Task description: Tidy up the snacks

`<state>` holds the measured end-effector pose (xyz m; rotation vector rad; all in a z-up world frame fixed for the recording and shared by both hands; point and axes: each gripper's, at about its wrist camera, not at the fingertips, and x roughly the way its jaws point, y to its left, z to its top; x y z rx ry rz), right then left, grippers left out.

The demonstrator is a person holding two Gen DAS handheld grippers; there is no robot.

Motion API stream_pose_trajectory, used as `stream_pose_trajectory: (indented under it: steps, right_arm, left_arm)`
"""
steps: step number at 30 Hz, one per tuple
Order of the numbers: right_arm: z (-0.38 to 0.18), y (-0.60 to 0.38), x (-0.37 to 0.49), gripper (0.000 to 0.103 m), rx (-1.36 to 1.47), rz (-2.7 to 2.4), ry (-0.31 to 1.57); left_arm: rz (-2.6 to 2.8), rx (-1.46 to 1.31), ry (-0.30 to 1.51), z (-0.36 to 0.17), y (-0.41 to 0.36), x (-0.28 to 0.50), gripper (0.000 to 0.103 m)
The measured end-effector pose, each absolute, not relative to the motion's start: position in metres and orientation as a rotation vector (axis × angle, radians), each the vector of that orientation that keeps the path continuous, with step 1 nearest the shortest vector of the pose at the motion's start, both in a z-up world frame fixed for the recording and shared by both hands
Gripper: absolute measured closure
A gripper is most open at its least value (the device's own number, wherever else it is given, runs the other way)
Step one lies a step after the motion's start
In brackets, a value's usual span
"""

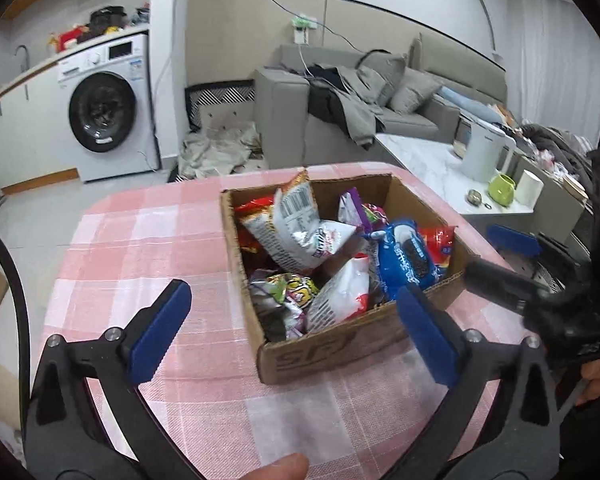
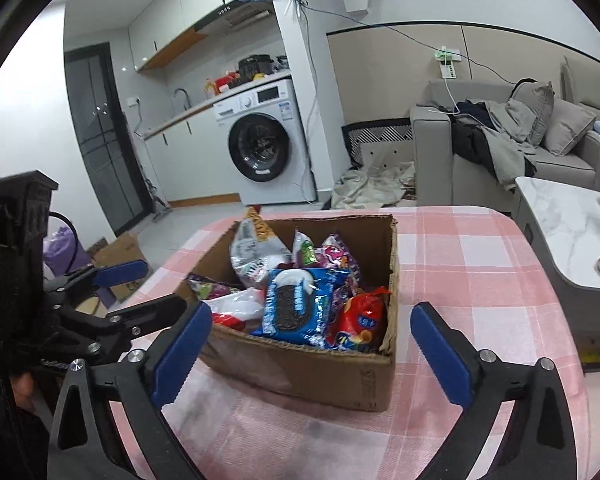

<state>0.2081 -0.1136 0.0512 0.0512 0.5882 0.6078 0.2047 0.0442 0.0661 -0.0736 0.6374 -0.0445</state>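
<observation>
Step in hand: we judge that we are at a pause between moves; the snacks all sit in the box and neither tool carries anything.
Left tool (image 1: 296, 324): blue-padded black jaws spread wide, nothing between the pads, hovering over the tabletop at the box's near corner.
Right tool (image 2: 310, 354): blue-padded black jaws likewise spread wide and empty, facing the box's near wall.
Task's thing: an open brown corrugated cardboard box (image 2: 300, 372) standing on the pink-and-white checked tabletop (image 1: 140, 248), with nothing else on the cloth around it.
Contents: a blue glossy packet of sandwich cookies (image 2: 300, 304) lies on top toward the near side; a silver-white crinkled foil bag with a barcode (image 1: 296, 224) stands tilted above the rim; a red shiny snack packet (image 2: 362, 320) is wedged in the near right corner; purple wrapped packets (image 2: 340, 258) sit further back.
How it looks: loosely heaped, packets overlapping at all angles, none sorted.
Next move: we reckon it calls for lowering one tool onto a top packet, the blue one being freest, and closing on an edge, since the slick foil may slip.
</observation>
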Motion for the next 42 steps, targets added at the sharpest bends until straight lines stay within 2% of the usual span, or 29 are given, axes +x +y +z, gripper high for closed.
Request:
stream_pose_trajectory:
  steps: [16,23,42]
  right_arm:
    - [0.039,-0.141,0.147,0.000,0.069,0.652,0.487]
    - [0.024,-0.143,0.131,0.000,0.033,0.629,0.410]
    - [0.011,-0.139,0.120,0.000,-0.019,0.639,0.381]
  left_arm:
    - [0.041,-0.155,0.517,0.049,0.071,0.127,0.001]
    - [0.048,-0.125,0.457,0.031,0.063,0.113,0.001]
    - [0.074,-0.097,0.425,0.013,0.057,0.098,0.001]
